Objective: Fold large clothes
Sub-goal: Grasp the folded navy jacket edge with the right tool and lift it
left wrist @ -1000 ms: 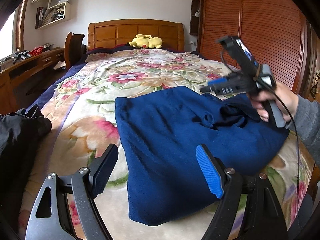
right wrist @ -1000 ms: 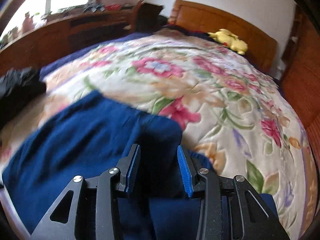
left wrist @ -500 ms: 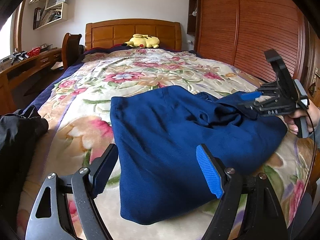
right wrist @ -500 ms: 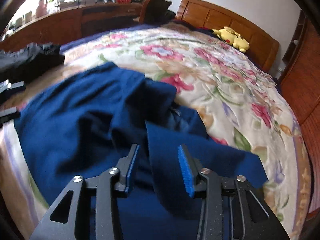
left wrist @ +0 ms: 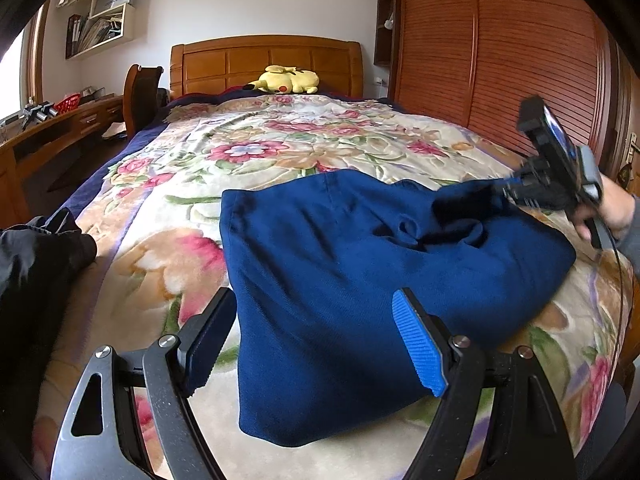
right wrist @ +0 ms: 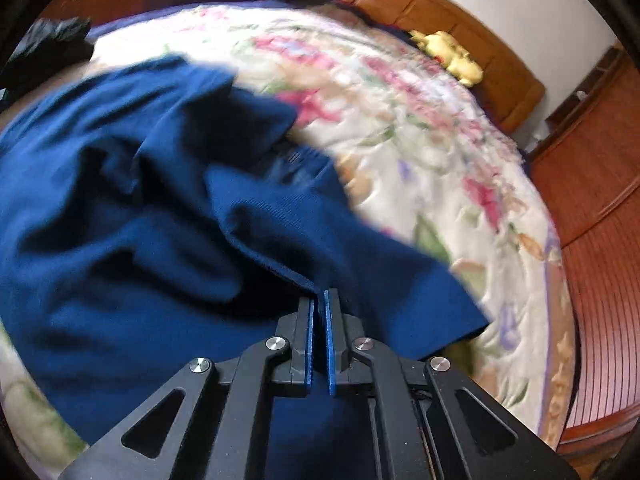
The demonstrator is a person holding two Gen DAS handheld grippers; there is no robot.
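Your blue garment [left wrist: 360,280] lies partly folded on the floral bedspread [left wrist: 248,152], filling the centre of the left wrist view and running out toward 3 o'clock, with a bunched ridge of loose cloth near its far edge at about 2 o'clock. Your left gripper [left wrist: 316,340] sits low at 6 o'clock with its jaws spread wide: one pad stands over the bedspread just off the garment's near left edge, the other over the blue fabric, and neither visibly clamps anything. Your right gripper [right wrist: 318,320] has its jaws pressed nearly together, pinching a raised fold of the blue garment [right wrist: 160,220] right at the tips; the fabric rises toward the pads and drapes away toward 10 o'clock. In the left wrist view that same right gripper [left wrist: 508,192] appears at 3 o'clock, held in your hand [left wrist: 612,212], its tips buried in the bunched cloth. The right wrist view is blurred, so finer creases cannot be made out. A black garment [left wrist: 36,264] lies at 9 o'clock on the bed's left edge, well apart from the blue one. A yellow plush toy [left wrist: 286,80] rests at 12 o'clock against the wooden headboard [left wrist: 240,60].
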